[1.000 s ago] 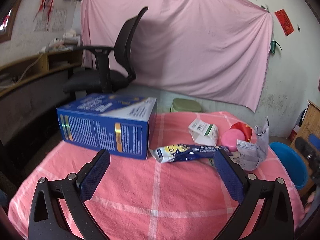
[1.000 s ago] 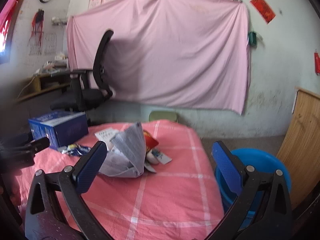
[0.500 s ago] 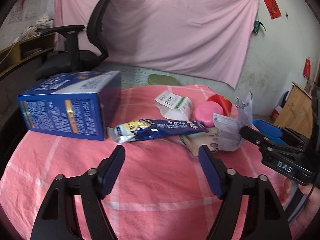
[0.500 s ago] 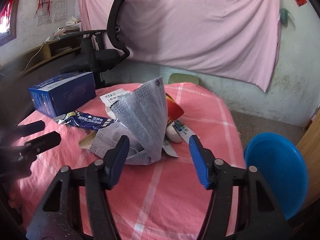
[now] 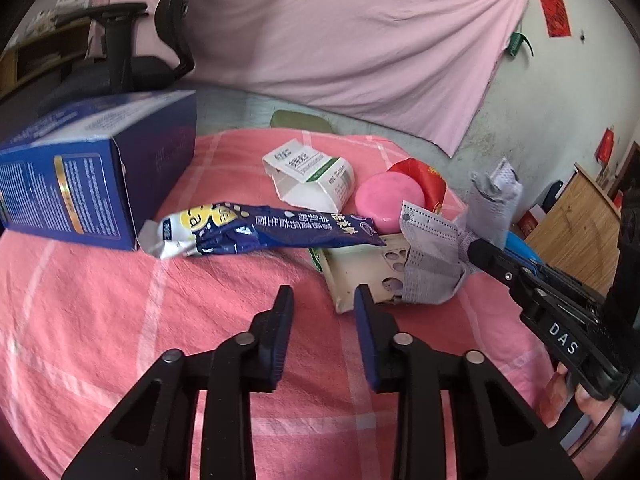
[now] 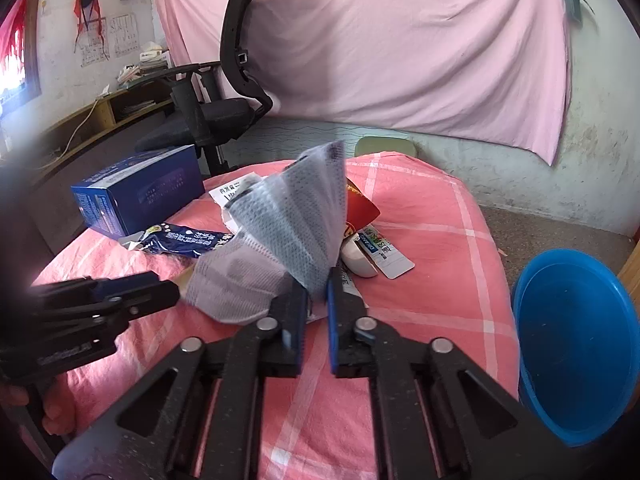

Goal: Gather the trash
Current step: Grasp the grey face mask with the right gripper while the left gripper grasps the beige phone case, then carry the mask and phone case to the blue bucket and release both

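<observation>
Only the right wrist view shows the round blue basin [image 6: 576, 344], lower right. Right gripper [image 6: 318, 292] pinches the woven grey mask [image 6: 296, 232]; left gripper [image 5: 322, 300] stands narrow, holding nothing.

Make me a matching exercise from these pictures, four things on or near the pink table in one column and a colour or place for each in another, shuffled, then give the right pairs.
Things:
1. big box
2. face mask
3. basin
4. round lid

Descriptions:
A. pink, among the trash on the table
B. bright blue, off the table's right edge
C. grey, pinched at its edge by the right gripper
D. dark blue, lying on the table's left side

Pairs: 1-D, 2-C, 3-B, 4-A
</observation>
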The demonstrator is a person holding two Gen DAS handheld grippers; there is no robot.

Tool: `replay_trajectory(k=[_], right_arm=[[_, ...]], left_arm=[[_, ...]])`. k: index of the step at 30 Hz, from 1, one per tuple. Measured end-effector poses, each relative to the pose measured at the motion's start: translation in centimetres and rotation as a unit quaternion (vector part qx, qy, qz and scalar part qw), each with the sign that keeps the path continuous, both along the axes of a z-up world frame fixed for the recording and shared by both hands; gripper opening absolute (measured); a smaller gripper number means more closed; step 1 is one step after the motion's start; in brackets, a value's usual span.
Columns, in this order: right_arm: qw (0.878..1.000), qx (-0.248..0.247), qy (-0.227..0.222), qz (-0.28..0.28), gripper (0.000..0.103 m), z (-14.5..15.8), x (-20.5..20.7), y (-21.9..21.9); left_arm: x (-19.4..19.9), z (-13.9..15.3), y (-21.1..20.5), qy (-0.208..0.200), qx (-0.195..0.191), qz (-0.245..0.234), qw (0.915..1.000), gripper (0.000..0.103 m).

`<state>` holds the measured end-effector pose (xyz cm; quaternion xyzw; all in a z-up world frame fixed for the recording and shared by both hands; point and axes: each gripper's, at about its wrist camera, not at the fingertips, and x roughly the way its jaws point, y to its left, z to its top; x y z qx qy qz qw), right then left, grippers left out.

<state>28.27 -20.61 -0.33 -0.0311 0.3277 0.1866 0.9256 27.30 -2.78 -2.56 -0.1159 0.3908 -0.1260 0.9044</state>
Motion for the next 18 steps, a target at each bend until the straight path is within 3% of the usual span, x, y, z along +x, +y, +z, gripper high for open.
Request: replay_trajectory(k=[3,5,8,18], right_arm=[[1.0,0.004,-0.001,0.003,0.024,0.1,-0.1,-0.3],[1.0,0.008,-0.004,0.005,0.023,0.2,-0.2,-0.5],[1.0,0.012,-0.021,0.002,0.023,0.6,-0.7,-0.9],[0.993,0.025,-0.111,-0.014,0.022,3.2,-4.7,-2.5]], left_arm=[[0.3,-0.2,0.3,0.011,-0.026,0.005,0.9996,0.014],[0.5,-0.2,0.2,0.017,-0.029,0.005,0.9994,0.005],[0.5,-0.2,-0.1,0.022,-0.02,0.009,0.9995,0.001],[-4.2,3.5,-2.3,-0.073,0.047,0.023,0.9959,0.0]])
